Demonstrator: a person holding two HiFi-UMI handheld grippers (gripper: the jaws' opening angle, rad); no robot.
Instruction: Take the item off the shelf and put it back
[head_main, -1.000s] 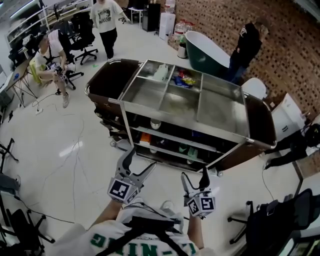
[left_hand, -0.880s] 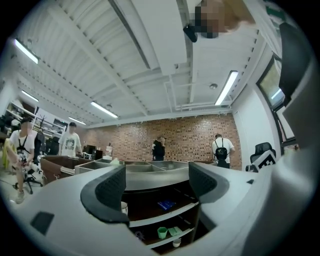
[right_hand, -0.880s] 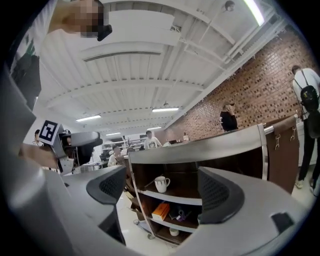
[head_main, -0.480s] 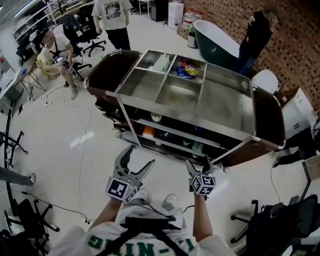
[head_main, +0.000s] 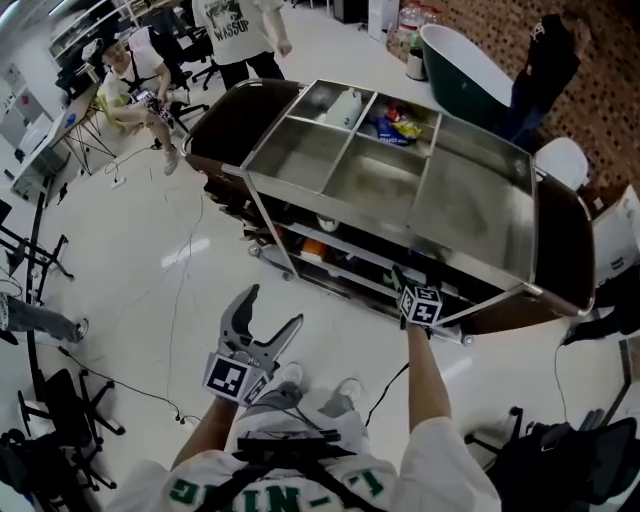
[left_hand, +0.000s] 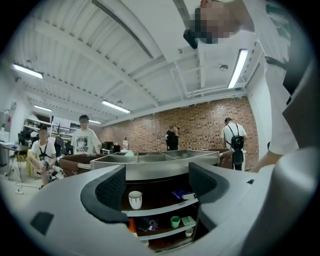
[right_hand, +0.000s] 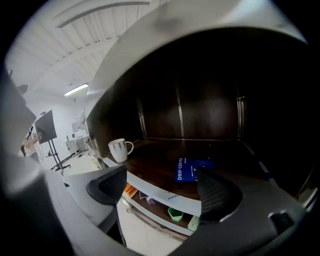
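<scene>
I have the steel-topped cart (head_main: 390, 232) ahead. My right gripper (right_hand: 160, 182) is at its dark upper shelf (right_hand: 155, 157) and my left gripper (left_hand: 155, 185) is held back, both with jaws wide apart and empty. The blue drip coffee packet (right_hand: 192, 170) lies flat on that shelf, with a white mug (right_hand: 119, 149) well to its left.

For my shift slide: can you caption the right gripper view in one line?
Open right gripper faces a dark shelf: blue drip-coffee packet lying ahead, white mug standing at left.

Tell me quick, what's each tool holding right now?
Left tool: open, empty.
Right tool: open, empty, pointed at the blue coffee packet.
</scene>
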